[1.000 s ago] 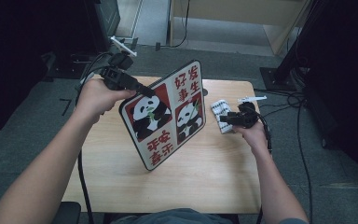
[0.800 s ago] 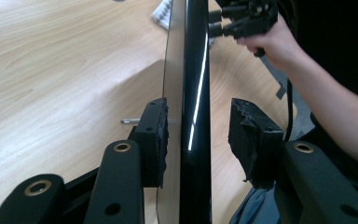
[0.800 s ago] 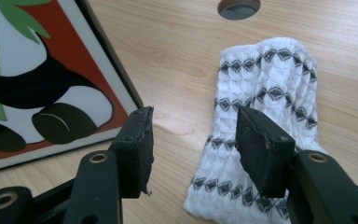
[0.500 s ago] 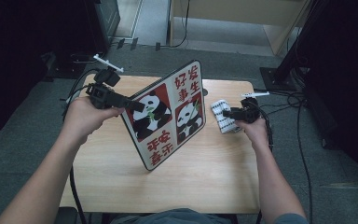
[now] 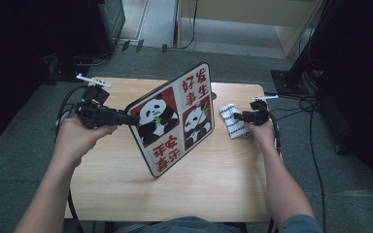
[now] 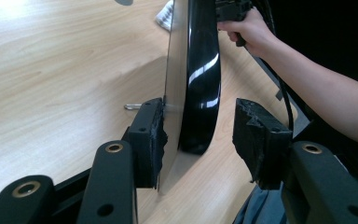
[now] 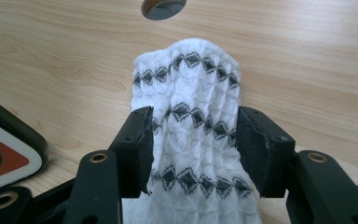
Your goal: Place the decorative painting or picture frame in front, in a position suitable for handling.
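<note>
**Panda board tipped on edge, cloth lined up for the grab**

Here we are at the wooden counter point(image 5: 213, 194), and the panda board point(image 5: 175, 119) stands tilted on its lower edge near the middle, printed face turned up toward the high camera. The left gripper point(image 5: 126, 118) is at its left rim. In the left gripper view the board's edge point(image 6: 186, 84) runs between the two fingers point(image 6: 151, 140): one pad lies against the pale back face, the other stands clear of the glossy black rim. Those jaws have just been opening, so this reads as a steadying touch, not a clamp. I'd judge the board is being propped up to keep its face reachable.

Over on the right, the right gripper point(image 5: 237, 116) hovers at the folded white cloth point(image 5: 233, 121), which lies on the counter just beside the board's right edge. In the right gripper view the fingers point(image 7: 135, 149) stand apart, straddling the diamond-patterned cloth point(image 7: 191, 121) without pinching it. My read: a grab is being set up, likely to wipe the board. A round hole point(image 7: 163, 7) in the counter sits just beyond.
</note>
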`<act>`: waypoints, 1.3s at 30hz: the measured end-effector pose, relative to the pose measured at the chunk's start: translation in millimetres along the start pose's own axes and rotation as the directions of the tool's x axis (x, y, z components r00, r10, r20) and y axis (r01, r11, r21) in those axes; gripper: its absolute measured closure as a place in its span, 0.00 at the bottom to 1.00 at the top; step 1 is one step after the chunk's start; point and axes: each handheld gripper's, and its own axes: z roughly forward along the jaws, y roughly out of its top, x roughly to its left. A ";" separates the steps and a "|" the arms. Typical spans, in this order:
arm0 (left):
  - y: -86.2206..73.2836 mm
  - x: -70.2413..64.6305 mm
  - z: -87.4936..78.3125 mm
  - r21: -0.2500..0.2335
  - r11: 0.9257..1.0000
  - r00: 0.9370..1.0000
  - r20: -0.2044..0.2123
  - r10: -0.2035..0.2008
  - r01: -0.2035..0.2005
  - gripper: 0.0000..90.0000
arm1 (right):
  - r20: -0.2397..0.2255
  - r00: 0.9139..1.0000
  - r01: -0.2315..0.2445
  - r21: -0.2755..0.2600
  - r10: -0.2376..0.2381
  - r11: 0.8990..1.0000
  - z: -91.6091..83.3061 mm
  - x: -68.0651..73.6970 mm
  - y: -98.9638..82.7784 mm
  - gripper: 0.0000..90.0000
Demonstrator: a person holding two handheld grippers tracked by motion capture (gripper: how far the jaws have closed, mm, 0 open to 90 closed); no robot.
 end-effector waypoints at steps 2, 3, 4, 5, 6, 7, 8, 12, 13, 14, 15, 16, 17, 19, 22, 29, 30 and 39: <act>-4.2 0.1 2.3 -0.002 1.000 1.000 0.003 0.001 -0.001 0.58 | -0.011 1.000 -0.008 0.006 0.008 1.000 2.6 1.2 -0.6 0.53; -5.9 0.0 3.5 -0.001 1.000 1.000 0.001 0.005 -0.005 0.58 | -0.013 1.000 -0.007 0.011 0.007 1.000 3.7 2.1 -0.8 0.53; -7.9 -0.2 5.2 -0.006 1.000 1.000 0.004 0.003 -0.003 0.58 | -0.014 1.000 -0.006 0.013 0.006 1.000 5.4 3.1 -1.2 0.53; -9.0 -0.2 6.0 -0.008 1.000 1.000 0.009 0.004 -0.003 0.58 | -0.018 1.000 -0.002 0.023 0.003 1.000 7.3 4.5 -1.6 0.53; -10.7 -0.2 7.5 -0.013 1.000 1.000 0.011 0.000 0.000 0.58 | -0.017 1.000 0.001 0.022 -0.001 1.000 8.9 5.5 -2.0 0.54; -11.7 0.0 8.3 -0.011 1.000 1.000 0.011 0.004 -0.004 0.58 | -0.008 1.000 0.013 0.033 -0.013 0.999 10.0 7.4 -2.5 0.54; -13.0 0.0 9.4 -0.013 1.000 1.000 0.013 0.002 -0.002 0.58 | -0.004 1.000 0.020 0.036 -0.019 0.999 11.0 8.3 -2.8 0.54; -19.5 2.0 14.2 -0.025 1.000 1.000 0.013 -0.004 0.004 0.57 | 0.026 0.999 0.033 0.051 -0.034 0.998 15.4 10.0 -4.7 0.55; -21.6 2.7 15.5 -0.030 1.000 1.000 0.016 -0.005 0.005 0.57 | 0.029 0.999 0.032 0.055 -0.034 0.998 16.0 9.3 -5.0 0.55; -22.8 3.1 16.4 -0.035 0.999 1.000 0.019 -0.008 0.009 0.57 | 0.025 0.999 0.022 0.051 -0.023 0.998 16.9 8.3 -5.7 0.55; -24.3 3.4 17.4 -0.039 0.999 1.000 0.017 -0.009 0.010 0.57 | 0.022 1.000 0.019 0.049 -0.020 0.999 17.1 7.4 -5.9 0.55; -25.2 3.0 17.8 -0.041 0.999 1.000 0.013 -0.009 0.010 0.57 | 0.015 1.000 0.009 0.049 -0.009 0.999 17.1 6.3 -6.3 0.55; -26.0 2.6 18.3 -0.038 0.999 1.000 0.007 -0.006 0.006 0.57 | 0.011 1.000 0.005 0.047 -0.005 0.999 17.3 5.6 -6.5 0.55; -27.8 2.3 18.9 -0.043 0.999 1.000 0.013 -0.004 0.005 0.57 | 0.007 1.000 -0.003 0.044 0.003 0.999 17.9 4.7 -7.7 0.55; -30.5 2.8 20.6 -0.048 0.999 1.000 0.017 -0.007 0.008 0.56 | 0.024 0.999 0.024 0.037 -0.025 0.999 18.7 6.0 -9.7 0.59; -35.1 3.4 26.2 -0.054 0.998 0.999 0.031 -0.011 0.013 0.56 | 0.094 0.991 0.093 -0.002 -0.093 0.996 19.6 11.7 -18.0 0.69; -35.2 3.5 26.7 -0.053 0.998 0.999 0.030 -0.011 0.013 0.56 | 0.102 0.990 0.096 -0.002 -0.095 0.995 19.7 12.5 -18.3 0.71; -38.6 7.1 27.7 -0.058 0.998 0.999 0.032 -0.025 0.027 0.56 | 0.148 0.983 0.108 0.009 -0.108 0.994 20.2 15.8 -17.6 0.82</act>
